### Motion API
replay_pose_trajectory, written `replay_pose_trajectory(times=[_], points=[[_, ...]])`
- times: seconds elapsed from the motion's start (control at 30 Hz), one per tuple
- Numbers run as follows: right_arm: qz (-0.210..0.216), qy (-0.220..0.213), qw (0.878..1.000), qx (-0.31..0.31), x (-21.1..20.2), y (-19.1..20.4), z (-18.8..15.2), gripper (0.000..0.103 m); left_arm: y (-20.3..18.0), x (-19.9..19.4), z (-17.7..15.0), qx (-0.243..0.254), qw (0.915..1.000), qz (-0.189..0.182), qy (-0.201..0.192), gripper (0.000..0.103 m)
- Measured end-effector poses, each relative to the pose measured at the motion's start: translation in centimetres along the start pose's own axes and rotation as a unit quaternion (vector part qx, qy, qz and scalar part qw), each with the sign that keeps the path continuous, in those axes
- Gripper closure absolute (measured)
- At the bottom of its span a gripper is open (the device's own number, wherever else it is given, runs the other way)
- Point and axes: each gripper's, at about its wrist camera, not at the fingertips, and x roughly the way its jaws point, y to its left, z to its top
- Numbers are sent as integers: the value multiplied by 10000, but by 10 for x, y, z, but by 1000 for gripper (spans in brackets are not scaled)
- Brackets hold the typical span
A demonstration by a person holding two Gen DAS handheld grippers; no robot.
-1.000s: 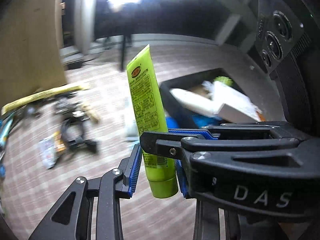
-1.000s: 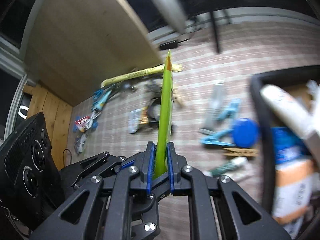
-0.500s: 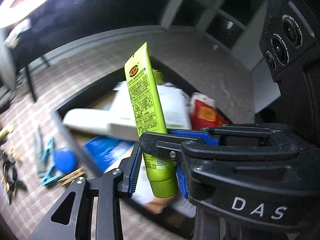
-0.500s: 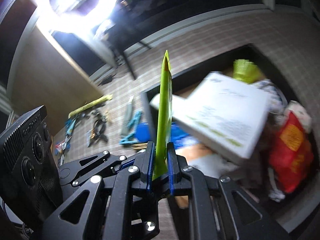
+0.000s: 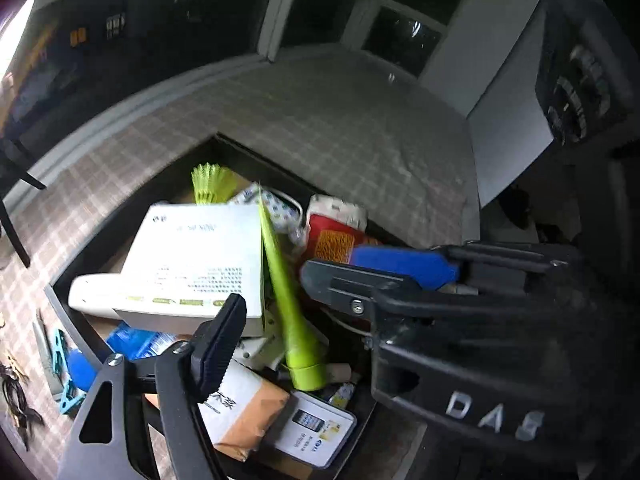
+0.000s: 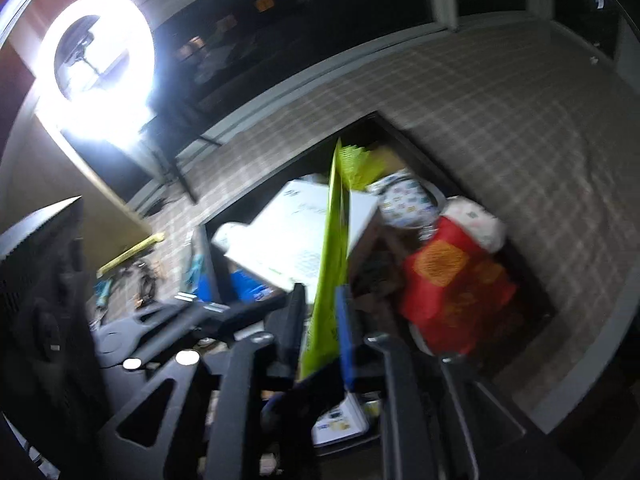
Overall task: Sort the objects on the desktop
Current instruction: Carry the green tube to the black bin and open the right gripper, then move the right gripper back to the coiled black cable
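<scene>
Green tube loose over black bin, cap end down, beside white box; left gripper and right gripper jaws just opened, pads clear. Red packet right of box; checked cloth underneath, ring light beyond

Both grippers now over the dark bin, off the cluttered tabletop. Left gripper jaws have just opened wide, clear of the green tube. Right gripper jaws have just been opening too; tube sits loosely between them, cap-down above the white box.
</scene>
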Motion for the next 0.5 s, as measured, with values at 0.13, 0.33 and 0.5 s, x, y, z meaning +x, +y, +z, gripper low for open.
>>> replay_pose_trajectory(times=[0.13, 0.33, 0.5], points=[[-49, -97, 9999, 109, -5, -7, 1, 59, 14, -4, -3, -115, 9999, 115, 7, 33], [-28, -128, 9999, 23, -6, 1, -1, 59, 45, -17, -23, -396, 9988, 266, 61, 35], [114, -47, 9997, -219, 4, 24, -3, 59, 69, -34, -41, -533, 9969, 583, 41, 35]])
